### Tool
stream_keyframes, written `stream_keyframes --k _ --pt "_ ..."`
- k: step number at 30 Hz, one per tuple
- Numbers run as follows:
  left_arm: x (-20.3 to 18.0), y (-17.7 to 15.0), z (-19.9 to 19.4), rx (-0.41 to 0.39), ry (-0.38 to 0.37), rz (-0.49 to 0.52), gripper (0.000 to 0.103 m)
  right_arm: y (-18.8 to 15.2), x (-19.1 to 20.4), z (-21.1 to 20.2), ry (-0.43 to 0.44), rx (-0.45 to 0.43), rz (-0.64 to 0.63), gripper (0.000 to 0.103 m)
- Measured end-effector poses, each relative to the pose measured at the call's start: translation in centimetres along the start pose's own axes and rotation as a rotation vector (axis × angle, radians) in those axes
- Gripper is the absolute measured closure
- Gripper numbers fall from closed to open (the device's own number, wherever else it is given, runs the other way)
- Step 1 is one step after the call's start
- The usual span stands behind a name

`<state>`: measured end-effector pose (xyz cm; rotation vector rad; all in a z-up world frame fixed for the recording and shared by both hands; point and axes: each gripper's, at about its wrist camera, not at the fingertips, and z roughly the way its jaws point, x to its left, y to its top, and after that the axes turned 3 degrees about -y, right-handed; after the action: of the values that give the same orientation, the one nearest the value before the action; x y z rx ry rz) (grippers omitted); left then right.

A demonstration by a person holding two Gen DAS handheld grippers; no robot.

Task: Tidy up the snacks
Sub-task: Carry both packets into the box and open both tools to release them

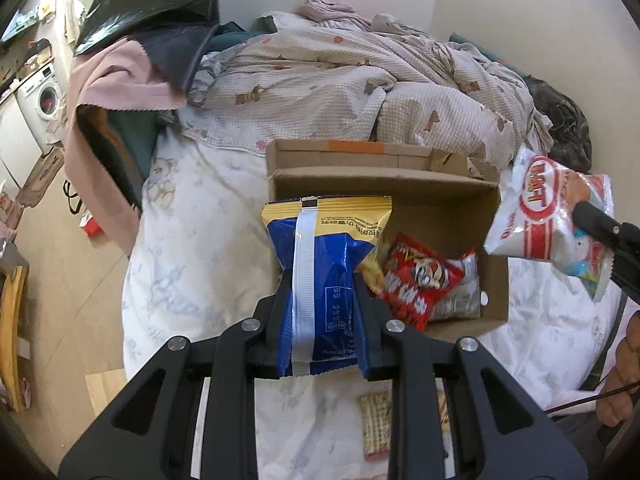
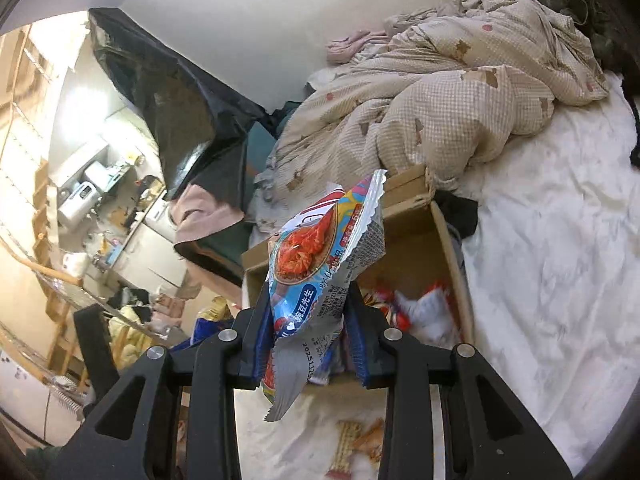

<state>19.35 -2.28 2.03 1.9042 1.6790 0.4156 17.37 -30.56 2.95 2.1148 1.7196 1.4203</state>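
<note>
On the bed, above an open cardboard box (image 1: 494, 216) that rests on the white sheet (image 1: 192, 272), both grippers carry snack packets. The left gripper (image 1: 318, 308) is clamped across the middle of a blue and yellow packet (image 1: 320, 264), which stands up between its jaws over the box's near left corner. The right gripper (image 2: 308, 320) pinches a white and light-blue packet (image 2: 320, 264) by its lower part, and this one leans at an angle over the box's edge. A red packet (image 1: 420, 280) and other wrappers already lie inside the box, while a biscuit pack (image 1: 374, 424) waits on the sheet nearer the person.

The likely trouble lies in the drop. Either packet hangs close to a box wall, so a release from there could land it on the rim or outside on the sheet. The right packet's tilted, low hold may let it slip or swing early. With both grippers converging on one box, the bags could also knock together.
</note>
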Motion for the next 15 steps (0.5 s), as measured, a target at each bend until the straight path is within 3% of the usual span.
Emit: stream_keyframes --k 5,8,15 --pt "-0.2 1.2 3.1 0.016 -0.011 -0.016 0.081 1.2 -1.5 3.1 -0.059 0.030 0.016 0.068" --pt "-0.3 0.9 5.2 0.067 -0.048 -0.018 0.081 0.9 -2.8 5.0 -0.079 0.090 0.052 0.068" --pt "-0.5 0.8 7.9 0.096 -0.021 -0.007 0.081 -0.3 -4.1 8.0 -0.063 0.169 0.113 0.068"
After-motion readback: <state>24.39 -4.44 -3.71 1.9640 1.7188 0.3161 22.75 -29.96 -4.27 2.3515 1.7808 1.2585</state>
